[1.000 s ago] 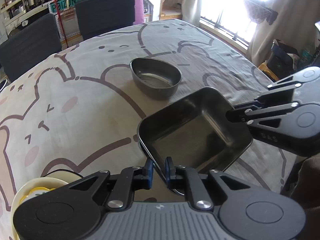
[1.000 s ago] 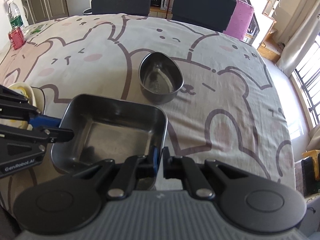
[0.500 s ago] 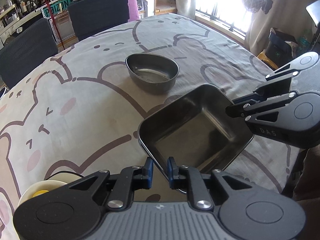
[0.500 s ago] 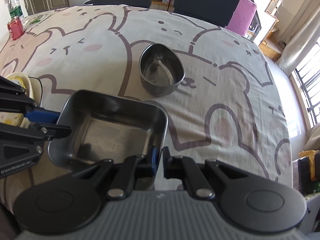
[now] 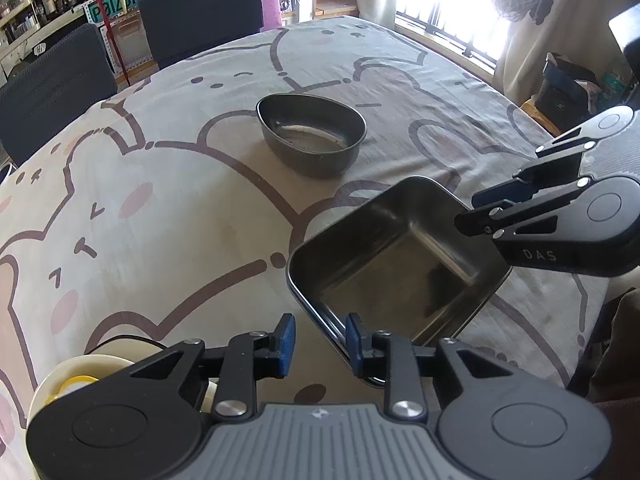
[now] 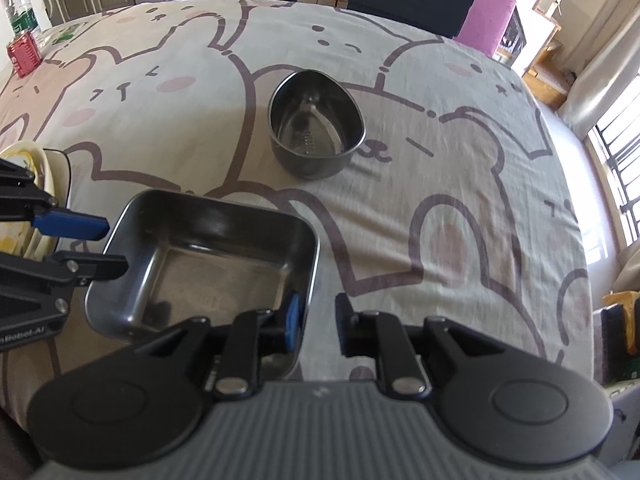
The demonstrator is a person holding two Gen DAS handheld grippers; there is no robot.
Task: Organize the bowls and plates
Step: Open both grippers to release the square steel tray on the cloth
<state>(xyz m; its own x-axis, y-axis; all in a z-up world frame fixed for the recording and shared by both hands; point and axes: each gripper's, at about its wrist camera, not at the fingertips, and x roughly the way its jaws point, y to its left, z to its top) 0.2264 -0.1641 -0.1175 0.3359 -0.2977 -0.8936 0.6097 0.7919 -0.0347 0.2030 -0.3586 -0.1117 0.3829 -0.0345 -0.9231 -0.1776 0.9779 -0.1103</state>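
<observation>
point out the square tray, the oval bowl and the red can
square tray (image 6: 208, 268), right wrist view, on its inner floor
oval bowl (image 5: 312, 136), left wrist view, on its inner bottom
red can (image 6: 23, 54), right wrist view, on its side, far left of the table

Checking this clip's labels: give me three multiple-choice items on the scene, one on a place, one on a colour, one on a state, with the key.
1. Where is the oval bowl relative to the square tray?
A. Inside it
B. Farther out on the tablecloth, apart from it
C. Stacked under it

2. What colour are the gripper pads?
A. Blue
B. Red
C. Green

3. How do the left gripper and right gripper stand at the tray rim?
A. Both clamped on it
B. Both open, straddling it
C. Both away from it

Key: B, cloth shows between them; A, blue shows on the fingertips; B, gaps show between the pads and the rim, the jaws having just opened.
</observation>
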